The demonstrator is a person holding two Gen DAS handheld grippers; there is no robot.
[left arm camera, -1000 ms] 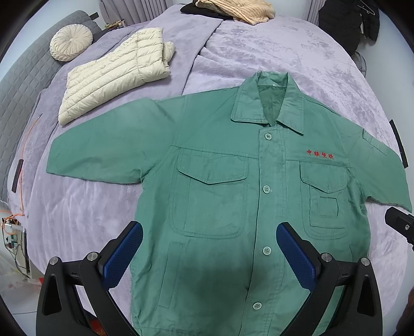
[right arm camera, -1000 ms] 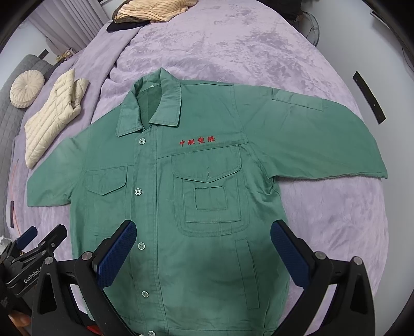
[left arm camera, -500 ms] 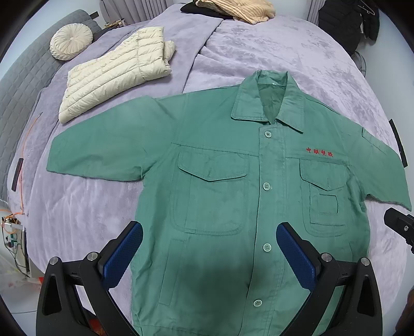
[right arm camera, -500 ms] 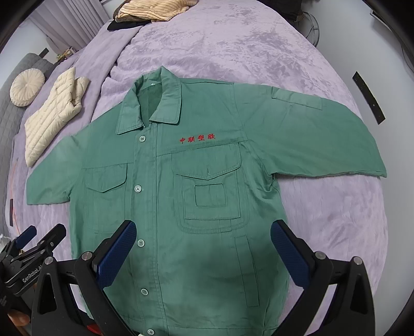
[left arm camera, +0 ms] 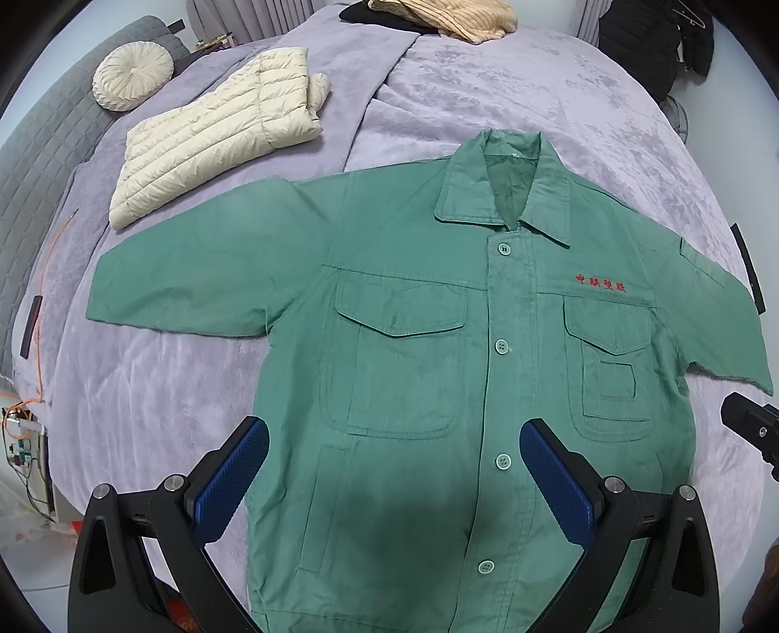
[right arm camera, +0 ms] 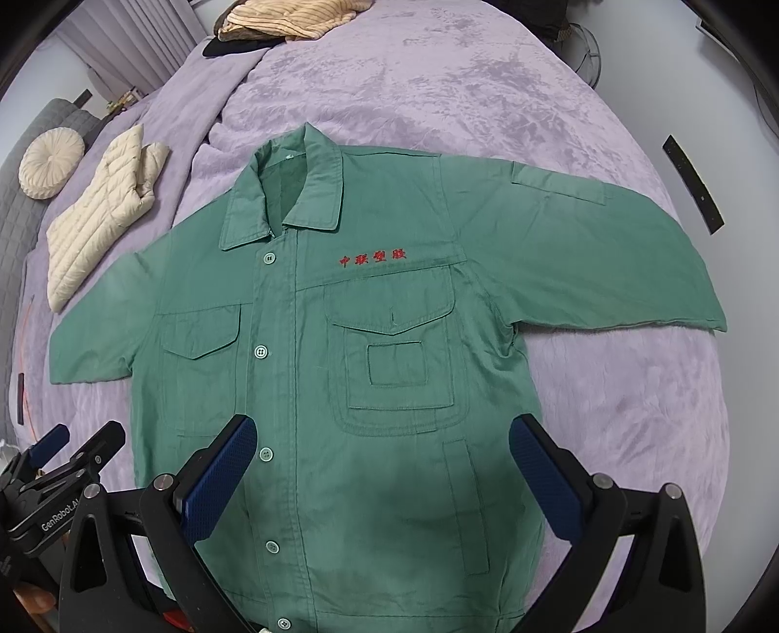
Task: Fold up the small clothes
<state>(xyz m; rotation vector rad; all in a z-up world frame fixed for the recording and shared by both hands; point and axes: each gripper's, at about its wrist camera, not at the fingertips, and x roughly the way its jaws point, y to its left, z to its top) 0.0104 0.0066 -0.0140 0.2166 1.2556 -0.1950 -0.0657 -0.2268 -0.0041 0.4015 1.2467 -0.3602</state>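
Observation:
A green buttoned work shirt [left arm camera: 414,370] with red embroidered characters lies flat, front up, sleeves spread, on the purple bed cover; it also shows in the right wrist view [right arm camera: 380,370]. My left gripper [left arm camera: 394,482] is open and empty, hovering above the shirt's lower left front. My right gripper [right arm camera: 382,472] is open and empty above the shirt's lower right front. The left gripper shows at the lower left of the right wrist view [right arm camera: 63,467].
A folded cream puffer jacket [left arm camera: 219,131] and a round cream cushion [left arm camera: 132,73] lie at the far left of the purple bed [left arm camera: 487,87]. A beige knit garment [left arm camera: 448,17] lies at the far end. An orange cable [left arm camera: 46,292] runs off the left edge.
Both grippers have crept slightly forward over the shirt; the shirt has not moved and both grippers stay open.

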